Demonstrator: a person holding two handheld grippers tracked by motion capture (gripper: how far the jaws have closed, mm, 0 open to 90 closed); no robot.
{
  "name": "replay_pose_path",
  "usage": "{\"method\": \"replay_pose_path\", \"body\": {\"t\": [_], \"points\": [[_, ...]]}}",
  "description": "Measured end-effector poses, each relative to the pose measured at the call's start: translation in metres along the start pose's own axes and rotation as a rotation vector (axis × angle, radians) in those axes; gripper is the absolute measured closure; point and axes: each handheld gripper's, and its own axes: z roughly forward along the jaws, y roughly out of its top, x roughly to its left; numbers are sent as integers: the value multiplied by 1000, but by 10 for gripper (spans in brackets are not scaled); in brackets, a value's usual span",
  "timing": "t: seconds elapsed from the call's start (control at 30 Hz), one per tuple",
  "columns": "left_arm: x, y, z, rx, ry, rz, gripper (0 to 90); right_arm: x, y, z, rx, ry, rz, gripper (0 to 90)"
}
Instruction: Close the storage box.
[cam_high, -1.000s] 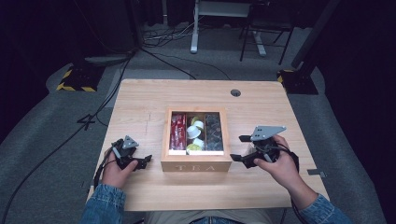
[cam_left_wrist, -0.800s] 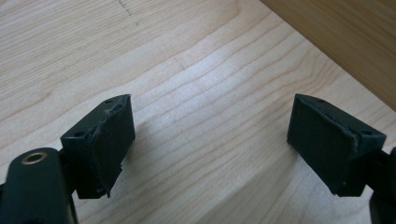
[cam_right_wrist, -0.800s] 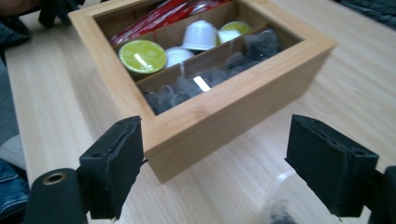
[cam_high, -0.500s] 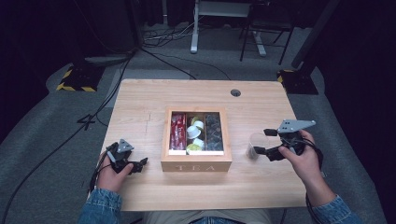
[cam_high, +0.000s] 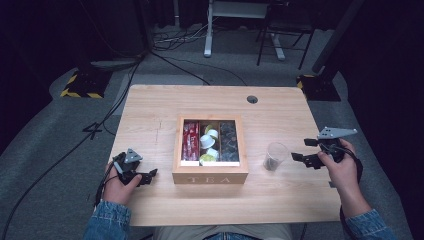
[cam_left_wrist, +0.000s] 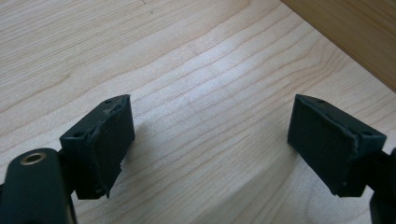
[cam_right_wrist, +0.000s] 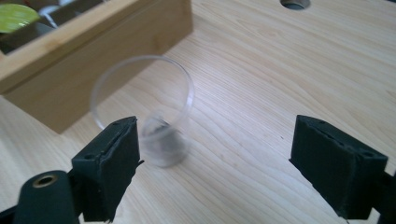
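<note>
Work in hand: I read it as the clear cup beside the tea box; it stands on the table, free of both grippers.
Cup, place: just off the box's right wall, toward its front corner, with a bare strip of wood between them.
Cup, pose: upright, long axis vertical, mouth up; something dark sits at the bottom, too blurred in the right gripper view for me to name.
Right gripper: jaws spread wide and have just been opening, nothing between the pads; my right hand carries it.
Bearing: from that gripper the cup lies at 9 o'clock on the high view, near but apart; in its own view the cup sits off-centre, above the left pad.
Left gripper: wide open, holding nothing, resting left of the box.
Nearer hand: the right; the box stands between the left one and the cup.
</note>
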Motion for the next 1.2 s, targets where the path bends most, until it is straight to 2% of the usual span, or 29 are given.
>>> {"method": "replay_pose_path", "body": {"t": [0.23, 0.37, 0.47, 0.63, 0.77, 0.97, 1.13, 1.2], "points": [[2, 1, 1, -1, -3, -1, 151, -16, -20, 2, 19, -50, 41, 155], [3, 2, 2, 0, -5, 5, 151, -23, -34, 5, 26, -100, 38, 154], [3, 2, 2, 0, -5, 5, 151, -29, -48, 11, 27, -96, 86, 155], [3, 2, 2, 2, -7, 6, 150, -39, -63, 22, 61, -120, 96, 155], [3, 2, 2, 3, -5, 7, 150, -40, -70, 29, 69, -116, 101, 155], [3, 2, 2, 1, -4, 3, 147, -39, -83, 39, 76, -138, 93, 156], [3, 3, 3, 1, -2, 2, 143, -39, -89, 42, 49, -147, 104, 151], [3, 3, 3, 7, 0, 5, 138, -38, -91, 43, 25, -165, 116, 151]]}}
